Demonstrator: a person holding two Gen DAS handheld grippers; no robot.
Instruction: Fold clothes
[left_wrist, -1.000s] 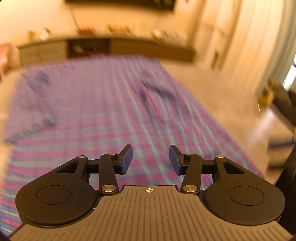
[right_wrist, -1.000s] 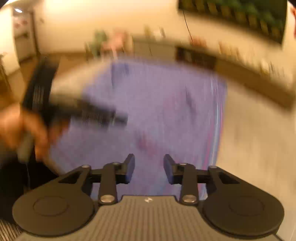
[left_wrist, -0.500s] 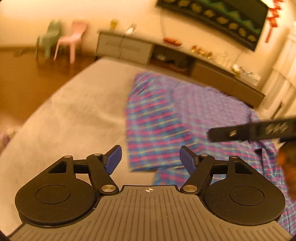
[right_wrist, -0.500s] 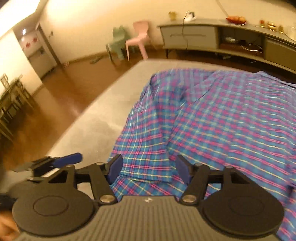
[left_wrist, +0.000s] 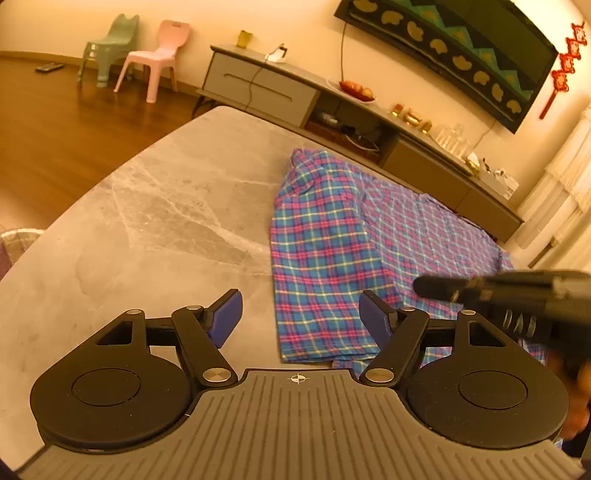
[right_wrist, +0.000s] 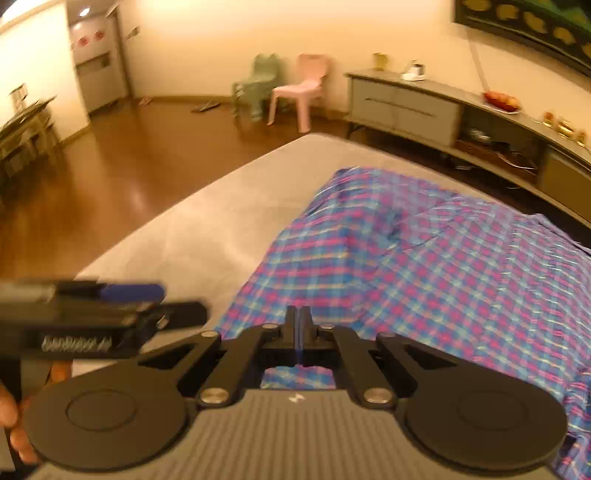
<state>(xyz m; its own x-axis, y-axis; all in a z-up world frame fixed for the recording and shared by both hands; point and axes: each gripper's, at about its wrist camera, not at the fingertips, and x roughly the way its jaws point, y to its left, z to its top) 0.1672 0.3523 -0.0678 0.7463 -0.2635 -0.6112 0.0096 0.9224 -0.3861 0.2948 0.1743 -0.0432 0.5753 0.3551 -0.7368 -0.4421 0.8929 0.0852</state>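
Note:
A blue, pink and yellow plaid shirt (left_wrist: 332, 251) lies spread on a grey marble table (left_wrist: 159, 221), one sleeve folded over along its left side. My left gripper (left_wrist: 301, 317) is open, just above the sleeve's near end, holding nothing. My right gripper (right_wrist: 298, 325) has its jaws closed together over the shirt's (right_wrist: 424, 266) near edge; whether cloth is pinched between them is hidden. The right gripper's body shows blurred in the left wrist view (left_wrist: 517, 299). The left gripper's body shows blurred in the right wrist view (right_wrist: 92, 317).
A long grey TV cabinet (left_wrist: 332, 110) with small items runs behind the table. A pink chair (left_wrist: 155, 59) and a green chair (left_wrist: 107, 48) stand on the wooden floor at far left. Curtains (left_wrist: 565, 192) hang at right.
Both grippers have swung round and come down to the shirt's near-left sleeve end. My right gripper has gone from open to closed. My left gripper has opened wider.

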